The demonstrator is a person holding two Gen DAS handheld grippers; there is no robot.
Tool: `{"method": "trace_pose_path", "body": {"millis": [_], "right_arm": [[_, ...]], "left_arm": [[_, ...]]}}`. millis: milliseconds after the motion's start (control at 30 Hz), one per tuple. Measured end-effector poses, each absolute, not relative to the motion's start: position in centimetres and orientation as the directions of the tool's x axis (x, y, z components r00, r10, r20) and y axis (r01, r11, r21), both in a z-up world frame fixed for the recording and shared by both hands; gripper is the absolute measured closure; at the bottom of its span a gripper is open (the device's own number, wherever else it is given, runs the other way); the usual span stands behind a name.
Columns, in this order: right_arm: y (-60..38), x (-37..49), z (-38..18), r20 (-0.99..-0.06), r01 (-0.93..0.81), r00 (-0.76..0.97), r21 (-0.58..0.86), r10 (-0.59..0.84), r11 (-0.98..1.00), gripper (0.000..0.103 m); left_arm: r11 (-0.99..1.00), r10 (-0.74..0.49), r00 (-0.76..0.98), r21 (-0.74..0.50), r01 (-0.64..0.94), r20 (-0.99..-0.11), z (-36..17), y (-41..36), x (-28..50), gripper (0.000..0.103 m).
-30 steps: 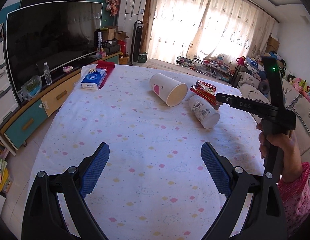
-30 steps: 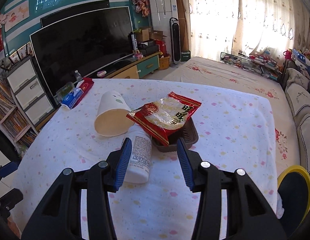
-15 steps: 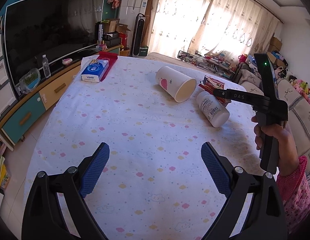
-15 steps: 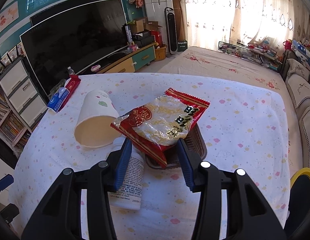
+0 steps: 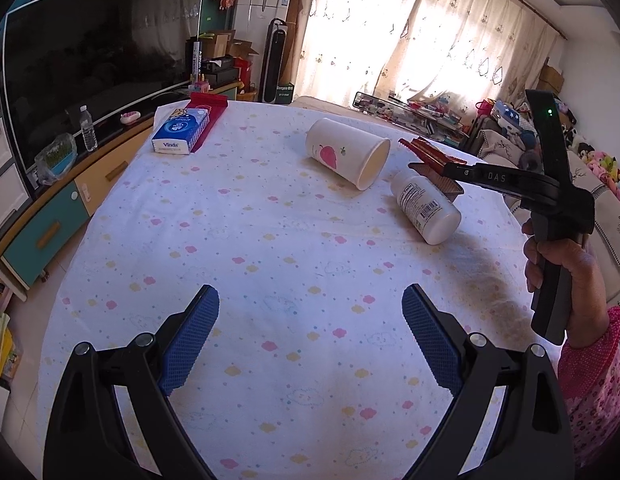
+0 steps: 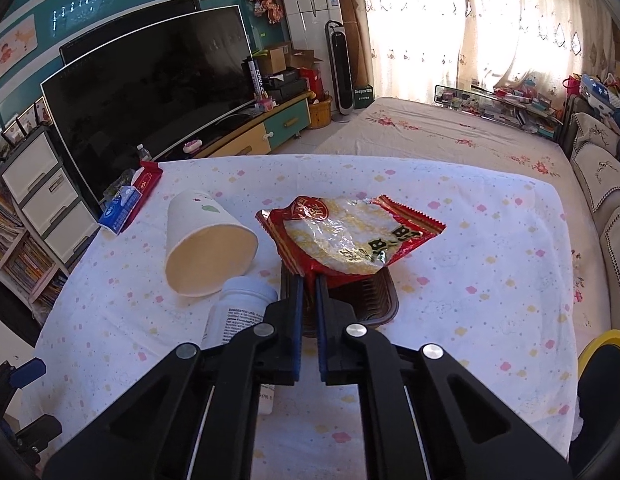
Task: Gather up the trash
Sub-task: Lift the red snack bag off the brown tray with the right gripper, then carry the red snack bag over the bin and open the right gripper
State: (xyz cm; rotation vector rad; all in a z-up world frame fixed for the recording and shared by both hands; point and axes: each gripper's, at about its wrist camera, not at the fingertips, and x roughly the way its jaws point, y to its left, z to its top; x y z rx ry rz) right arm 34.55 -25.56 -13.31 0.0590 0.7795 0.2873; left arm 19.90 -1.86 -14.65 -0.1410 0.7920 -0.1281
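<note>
- Far left of the table (image 6: 490, 240), the tissue pack (image 5: 181, 136) sits untouched. It doesn't look like trash, so I'd leave it.
- Your left gripper (image 5: 310, 336) hangs over bare cloth with its fingers spread wide and nothing in them.
- The paper cup (image 6: 205, 248) lies on its side mid-table, with the white bottle (image 6: 239, 312) tipped over just beside it. Both are still to collect.
- Your right gripper (image 6: 307, 320) has its fingers pinched tight on the near edge of the snack wrapper (image 6: 350, 236), which sits over a dark tray (image 6: 378, 300).
- So I'd say you're early on: first item only just grabbed.
- A yellow-rimmed thing (image 6: 602, 344) at the right edge might be the bin, but it's cut off, so I can't tell.
</note>
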Motion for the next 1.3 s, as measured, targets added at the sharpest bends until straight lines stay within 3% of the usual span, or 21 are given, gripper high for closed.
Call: {"method": "trace_pose_path", "body": {"millis": [633,1300], "right_arm": [[-29.5,26.7,-7.8,-0.593,-0.205,0.776,0.084,0.214,0.975,0.097],[-45.8,20.6,-11.2,-0.611,0.066,0.791,0.082,-0.002,0.994,0.097]], "left_arm": [[0.983,-0.174,0.702,-0.16,0.087,-0.69,-14.2,-3.2,18.7,0.012],[0.979,-0.198,0.685,-0.109,0.171,-0.701,-13.4,-9.8,17.5,0.012]]}}
